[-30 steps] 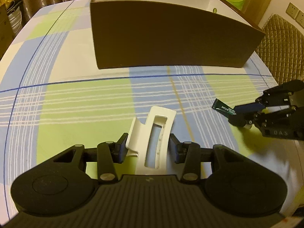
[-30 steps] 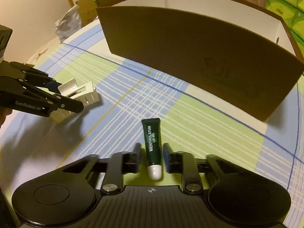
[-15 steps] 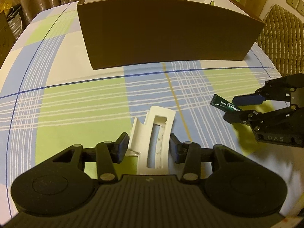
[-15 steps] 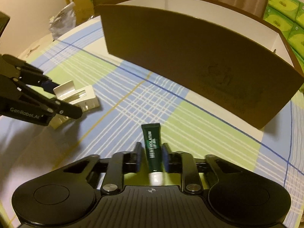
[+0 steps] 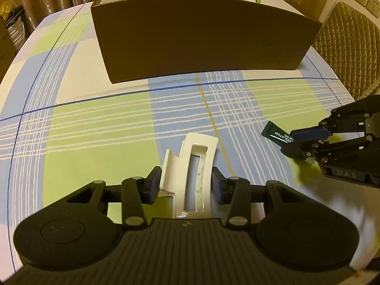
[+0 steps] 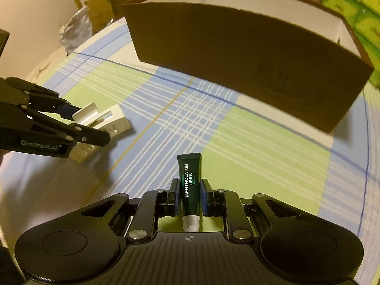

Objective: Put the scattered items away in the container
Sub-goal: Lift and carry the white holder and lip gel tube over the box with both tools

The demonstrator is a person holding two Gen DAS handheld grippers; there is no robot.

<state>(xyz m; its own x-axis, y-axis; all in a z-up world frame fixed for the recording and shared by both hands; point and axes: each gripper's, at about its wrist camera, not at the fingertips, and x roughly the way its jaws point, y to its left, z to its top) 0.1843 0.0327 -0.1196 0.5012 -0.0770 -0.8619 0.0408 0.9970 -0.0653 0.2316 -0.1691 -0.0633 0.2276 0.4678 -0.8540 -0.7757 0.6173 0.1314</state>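
A large brown cardboard box (image 5: pixel 204 38) with a white inside stands at the far side of the checked tablecloth; it also shows in the right wrist view (image 6: pixel 249 54). My left gripper (image 5: pixel 184 184) is shut on a white plastic hair claw clip (image 5: pixel 192 166), held just above the cloth. My right gripper (image 6: pixel 189 198) is shut on a dark green Mentholatum lip gel tube (image 6: pixel 189 187), white cap toward the camera. The right gripper (image 5: pixel 306 142) with the tube (image 5: pixel 276 135) shows at the right in the left wrist view. The left gripper (image 6: pixel 85 128) with the clip (image 6: pixel 104 121) shows at the left in the right wrist view.
A padded chair back (image 5: pixel 351 47) stands to the right of the table. Cardboard boxes and a plastic bag (image 6: pixel 78 28) lie beyond the table's left end. Green tissue packs (image 6: pixel 356 2) are stacked behind the box. Bare tablecloth (image 5: pixel 95 123) lies between grippers and box.
Both grippers have lifted off the cloth with their items. The right gripper has closed onto the tube. The box's open top shows more in both views.
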